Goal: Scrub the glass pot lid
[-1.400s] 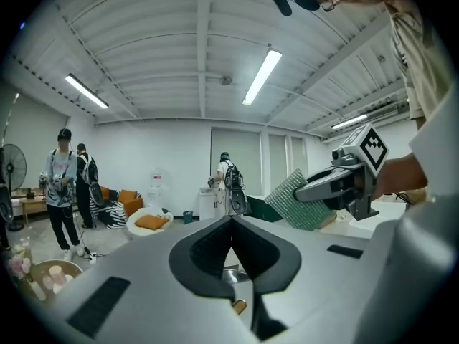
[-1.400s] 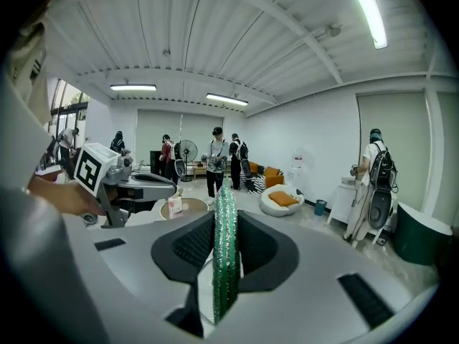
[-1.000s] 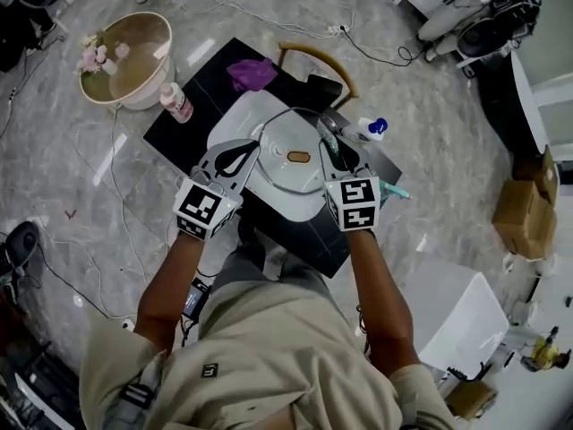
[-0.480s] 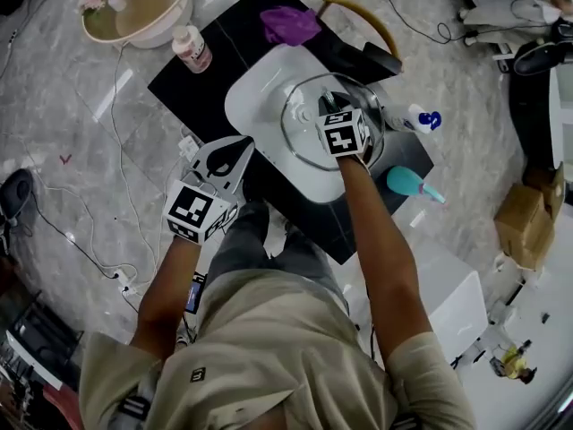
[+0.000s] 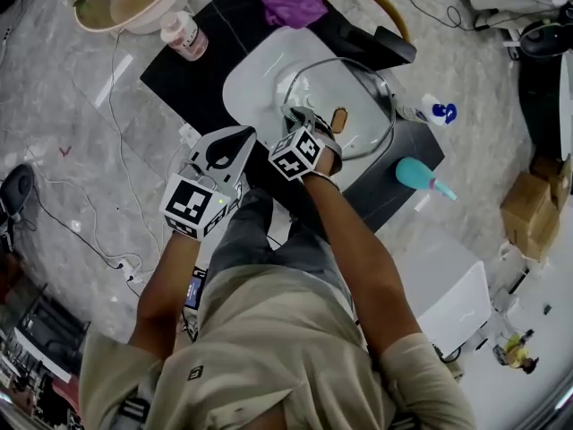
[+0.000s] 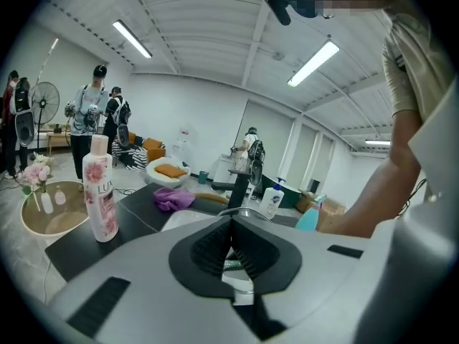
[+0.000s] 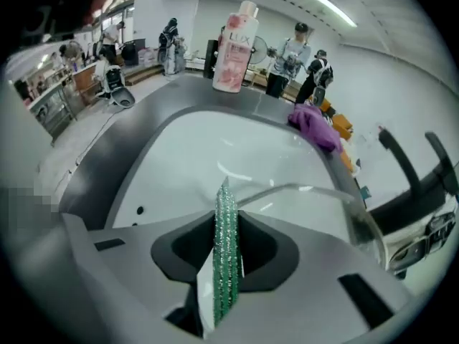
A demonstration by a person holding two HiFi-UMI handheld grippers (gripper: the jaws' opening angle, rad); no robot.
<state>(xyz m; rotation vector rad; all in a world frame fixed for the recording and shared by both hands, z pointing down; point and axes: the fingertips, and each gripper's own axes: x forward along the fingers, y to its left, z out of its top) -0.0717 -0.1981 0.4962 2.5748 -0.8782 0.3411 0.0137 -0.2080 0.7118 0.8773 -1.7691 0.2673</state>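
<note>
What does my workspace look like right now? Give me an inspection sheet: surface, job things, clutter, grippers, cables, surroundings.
Surface: black tabletop holding a white sink.
Job's things: glass lid lies in the sink; green scrub pad is in the right gripper.
Clutter: pink bottle, purple cloth, white pump bottle and teal spray bottle around the sink.
Grippers: right gripper shut on the scrub pad at the lid's rim; left gripper shut, empty, beside the sink.
Cables: several cables trail across the floor.
Surroundings: chair, flower stand, cardboard box, people standing behind.
</note>
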